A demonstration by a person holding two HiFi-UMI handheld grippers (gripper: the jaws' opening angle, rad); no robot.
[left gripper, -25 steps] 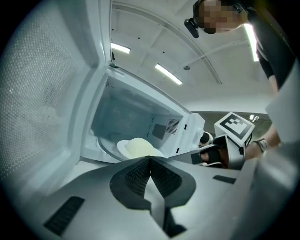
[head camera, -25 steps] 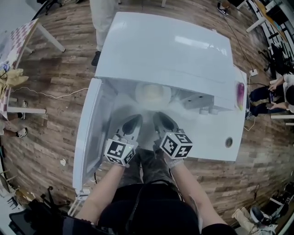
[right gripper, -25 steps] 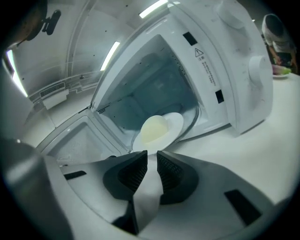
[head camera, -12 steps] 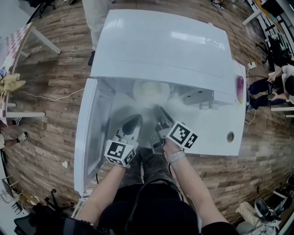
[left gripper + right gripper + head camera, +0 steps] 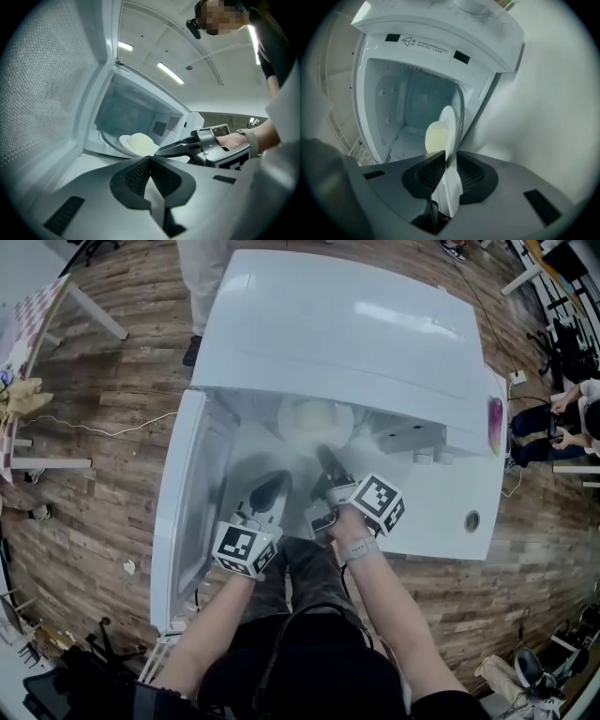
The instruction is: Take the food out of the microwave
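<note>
The white microwave [image 5: 347, 324] stands with its door [image 5: 183, 512] swung out to the left. Inside, a pale yellow domed food [image 5: 314, 418] sits on a white plate [image 5: 124, 140] on the turntable. My right gripper [image 5: 325, 457] reaches into the opening, rolled on its side. In the right gripper view the plate [image 5: 451, 126] runs edge-on between the jaws, which are shut on its near rim, with the food [image 5: 435, 138] just beyond. My left gripper [image 5: 272, 486] hovers at the opening's front left, shut and empty; its view shows the food [image 5: 140, 142] ahead.
The microwave's control panel with knobs [image 5: 427, 457] is right of the opening. The appliance stands on a white table [image 5: 450, 521] over a wooden floor. A person [image 5: 206, 287] stands behind the microwave, and seated people [image 5: 572, 418] are at the far right.
My right gripper has rolled onto its side and edged forward into the opening, up to the plate's rim. The left gripper has stayed put.
</note>
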